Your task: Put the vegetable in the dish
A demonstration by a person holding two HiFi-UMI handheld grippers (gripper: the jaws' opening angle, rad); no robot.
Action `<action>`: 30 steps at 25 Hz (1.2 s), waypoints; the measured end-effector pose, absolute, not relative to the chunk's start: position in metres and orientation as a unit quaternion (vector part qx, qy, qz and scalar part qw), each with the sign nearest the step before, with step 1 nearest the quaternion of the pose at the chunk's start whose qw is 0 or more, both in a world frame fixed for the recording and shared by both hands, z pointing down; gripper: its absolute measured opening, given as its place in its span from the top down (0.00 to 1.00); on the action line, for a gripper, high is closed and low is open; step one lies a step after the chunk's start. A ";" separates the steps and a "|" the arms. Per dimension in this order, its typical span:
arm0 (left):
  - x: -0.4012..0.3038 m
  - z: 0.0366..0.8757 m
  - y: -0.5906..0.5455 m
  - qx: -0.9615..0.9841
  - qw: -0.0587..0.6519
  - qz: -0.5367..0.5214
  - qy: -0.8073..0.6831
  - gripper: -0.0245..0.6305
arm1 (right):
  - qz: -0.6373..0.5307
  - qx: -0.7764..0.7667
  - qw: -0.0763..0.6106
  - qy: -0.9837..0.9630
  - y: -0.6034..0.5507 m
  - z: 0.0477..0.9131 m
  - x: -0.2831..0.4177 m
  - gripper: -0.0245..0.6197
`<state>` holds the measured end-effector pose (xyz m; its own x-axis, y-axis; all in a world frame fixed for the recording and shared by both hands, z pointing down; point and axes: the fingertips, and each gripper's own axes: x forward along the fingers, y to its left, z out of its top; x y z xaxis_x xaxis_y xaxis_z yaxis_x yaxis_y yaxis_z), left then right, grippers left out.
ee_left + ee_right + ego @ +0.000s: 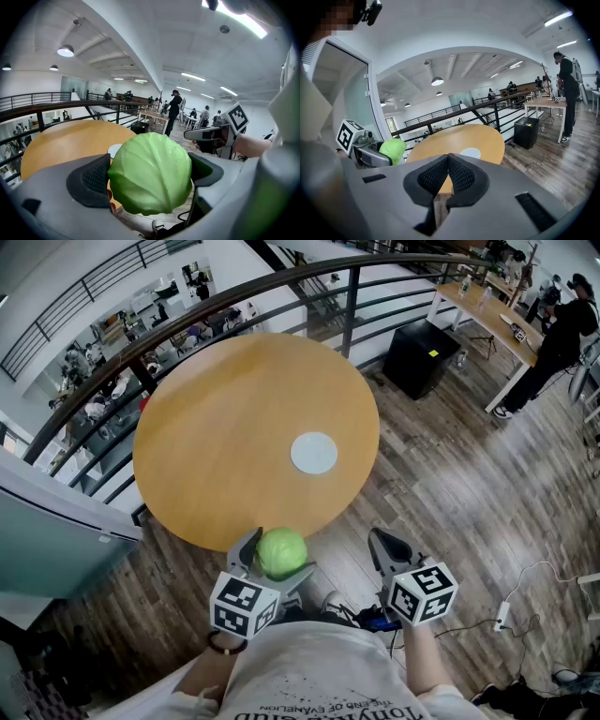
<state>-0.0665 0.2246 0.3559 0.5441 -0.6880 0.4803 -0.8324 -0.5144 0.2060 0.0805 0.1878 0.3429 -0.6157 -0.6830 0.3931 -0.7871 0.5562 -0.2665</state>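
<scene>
Green cabbage is clamped between the wide-spread jaws of the left gripper, which is held just off the near edge of the round wooden table. The right gripper is held beside it, its jaws pressed together on nothing. The pick-up may be judged done; the carry and the release are not yet made. The pale dish lies on the table's right half, well apart from the cabbage, and is seen empty. Nothing else is set on the tabletop, so the way across is judged unobstructed. Beyond it, a dark railing and a black box are seen.
</scene>
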 end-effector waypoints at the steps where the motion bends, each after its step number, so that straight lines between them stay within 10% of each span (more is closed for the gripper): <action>1: -0.067 0.357 0.226 0.853 0.210 0.172 -0.445 0.19 | 0.212 0.420 0.123 -0.874 0.189 0.344 0.079 0.92; 30: -0.103 0.362 0.233 0.872 0.202 0.168 -0.413 0.19 | 0.202 0.481 0.092 -0.849 0.193 0.334 0.065 0.92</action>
